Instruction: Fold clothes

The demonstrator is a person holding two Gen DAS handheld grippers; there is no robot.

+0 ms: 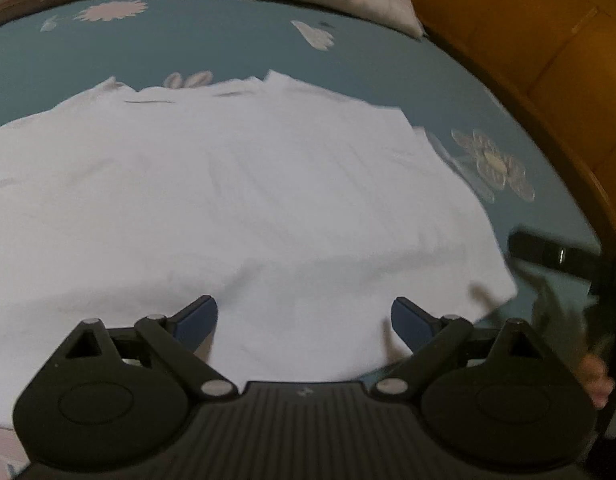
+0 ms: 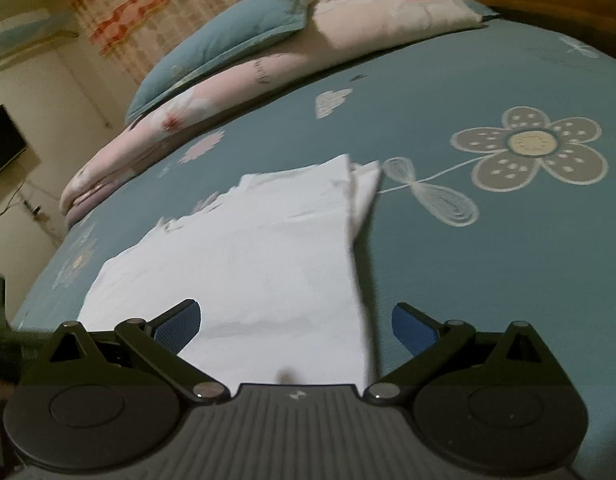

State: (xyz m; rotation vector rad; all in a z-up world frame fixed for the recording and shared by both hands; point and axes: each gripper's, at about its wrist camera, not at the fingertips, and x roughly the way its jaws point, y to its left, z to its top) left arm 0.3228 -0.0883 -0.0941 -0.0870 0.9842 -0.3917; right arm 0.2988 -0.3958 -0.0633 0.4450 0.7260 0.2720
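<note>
White garment (image 1: 247, 208) lies spread flat on the blue flowered bedsheet (image 1: 187, 44), near edge running under both my grippers. Left gripper (image 1: 303, 320): jaws wide apart, nothing between them, blue pads (image 1: 199, 318) hovering just over the cloth's near hem; contact w/ fabric I cannot confirm. Right gripper (image 2: 295, 320): jaws likewise apart, empty, straddling the garment's right edge, so left pad sits over white cloth, right pad (image 2: 412, 326) over bare sheet. In right wrist view the garment's (image 2: 247, 256) far right corner shows a doubled layer (image 2: 366, 196), one ply peeking out beside the other. Far edge looks uneven, small bumps; detail blurred. Folded pink floral quilt (image 2: 179, 120) and blue pillow (image 2: 227, 44) lie at far side of bed, well apart from garment. Wooden headboard (image 1: 528, 40) on the right in left view. Dark blurred object (image 1: 556, 254) at left view's right edge, prob. the other gripper, can't tell
</note>
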